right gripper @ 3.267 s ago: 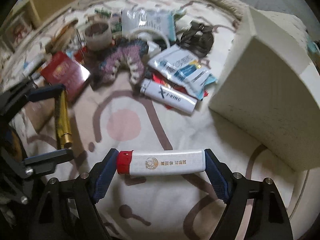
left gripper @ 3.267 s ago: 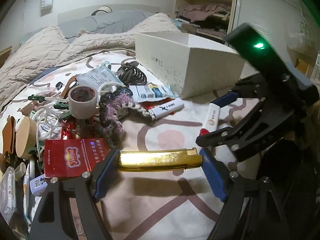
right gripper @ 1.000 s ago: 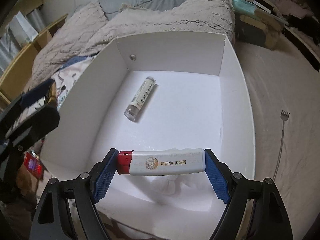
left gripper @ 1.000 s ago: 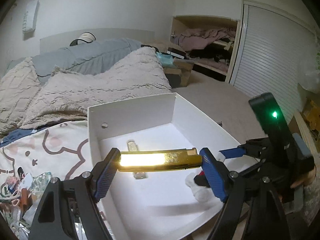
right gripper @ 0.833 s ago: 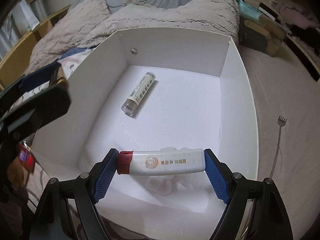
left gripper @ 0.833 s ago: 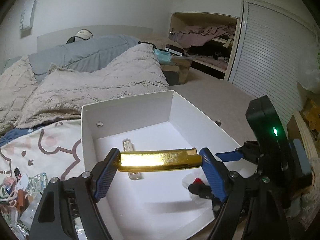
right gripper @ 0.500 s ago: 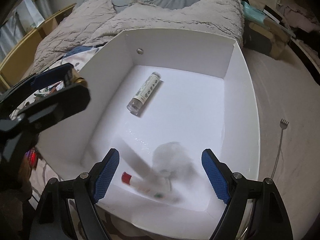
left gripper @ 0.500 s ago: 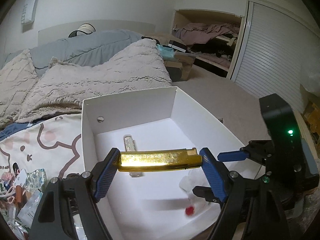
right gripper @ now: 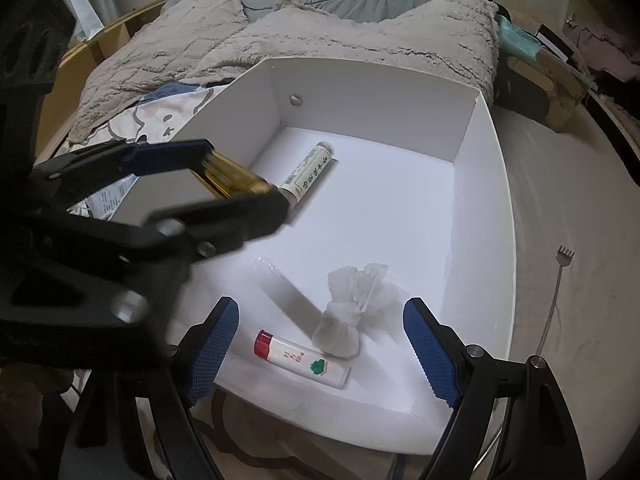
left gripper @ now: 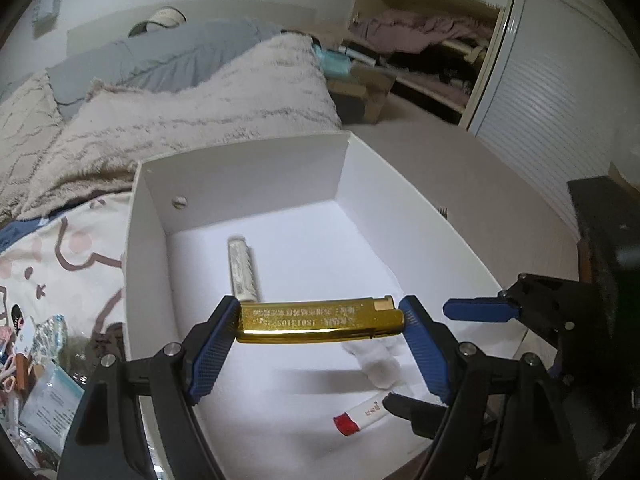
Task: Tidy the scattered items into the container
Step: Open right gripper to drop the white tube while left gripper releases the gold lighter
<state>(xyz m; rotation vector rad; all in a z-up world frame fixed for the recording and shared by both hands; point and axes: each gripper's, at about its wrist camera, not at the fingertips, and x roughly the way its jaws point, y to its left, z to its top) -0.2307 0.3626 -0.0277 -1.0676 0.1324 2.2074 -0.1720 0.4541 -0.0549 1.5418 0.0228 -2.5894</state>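
Note:
My left gripper is shut on a gold bar-shaped case, held crosswise above the white box. In the right wrist view the gold case hangs over the box's left side, gripped by the left gripper. My right gripper stands open over the box's near end with nothing between its pads. Below it on the box floor lies a white lighter with a red cap, beside a small white gauze pouch. A labelled clear tube lies farther in.
The white box sits on a bed with a patterned sheet. Scattered packets and small items lie left of the box. A beige blanket and grey pillows are behind it. A small fork-like tool lies on the floor at right.
The right gripper let go of the white lighter, which dropped onto the box floor. The left gripper moved forward and lower over the box, still holding the gold case.

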